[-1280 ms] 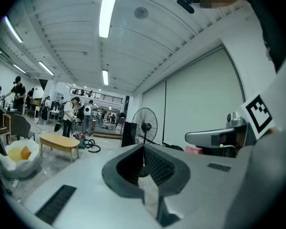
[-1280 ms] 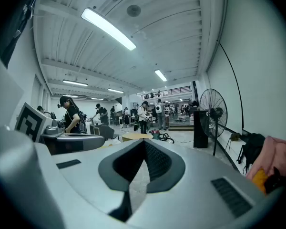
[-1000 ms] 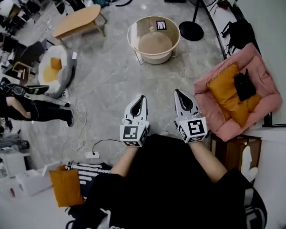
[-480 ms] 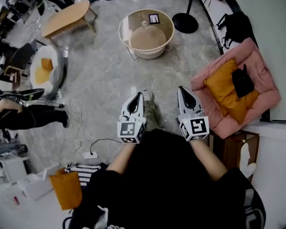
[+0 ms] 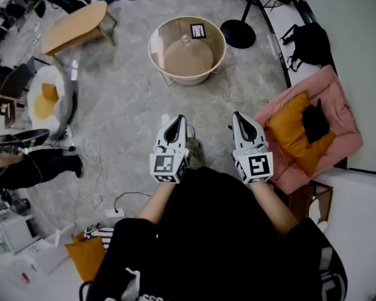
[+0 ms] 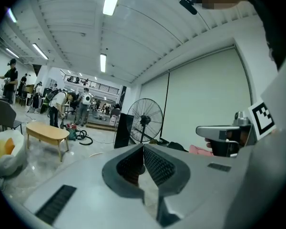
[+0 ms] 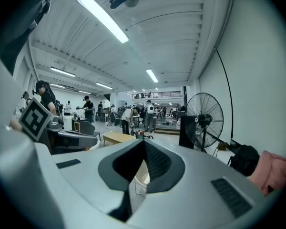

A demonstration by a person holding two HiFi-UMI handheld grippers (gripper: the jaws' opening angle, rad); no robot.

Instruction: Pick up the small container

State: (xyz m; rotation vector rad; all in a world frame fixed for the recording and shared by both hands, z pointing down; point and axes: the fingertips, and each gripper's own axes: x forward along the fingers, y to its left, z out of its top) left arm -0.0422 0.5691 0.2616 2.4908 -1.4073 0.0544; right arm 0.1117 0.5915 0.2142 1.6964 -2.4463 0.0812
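Note:
A round cream-rimmed table with a glass top (image 5: 155, 55) stands on the floor ahead. On its top sit a small pale container (image 5: 186, 38) and a square marker card (image 5: 197, 31). My left gripper (image 5: 177, 119) and right gripper (image 5: 239, 116) are held side by side in front of the body, well short of the table. Both point toward it. In the left gripper view the jaws (image 6: 143, 147) meet with nothing between them. Those in the right gripper view (image 7: 144, 143) meet too, and the table's cream rim (image 7: 141, 173) shows below their tips.
A pedestal fan's black base (image 5: 238, 34) stands right of the table. A pink cushion bed with an orange pillow (image 5: 294, 124) lies at the right, a black bag (image 5: 308, 39) beyond it. A low wooden table (image 5: 72, 27), a white beanbag (image 5: 47, 99), floor cables (image 5: 97, 162) and a person's legs (image 5: 31, 166) are at left.
The whole room has slid left in the head view as the person walks. A shoe now shows between the grippers. Both grippers stay closed and side by side.

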